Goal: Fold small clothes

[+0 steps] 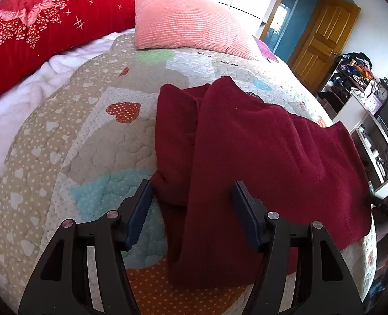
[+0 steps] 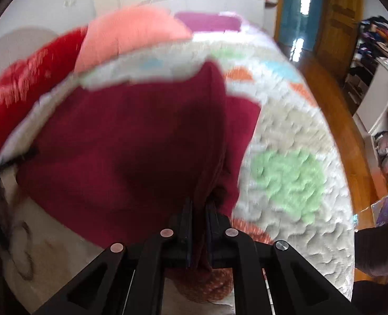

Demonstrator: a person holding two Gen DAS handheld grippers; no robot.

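Right gripper pinches the maroon garment.

Bed: patchwork quilt, pink pillow, red blanket
Door: wooden door stands open
Shelving: white shelves, cluttered
Floor: wood floor
Light: bright daylight
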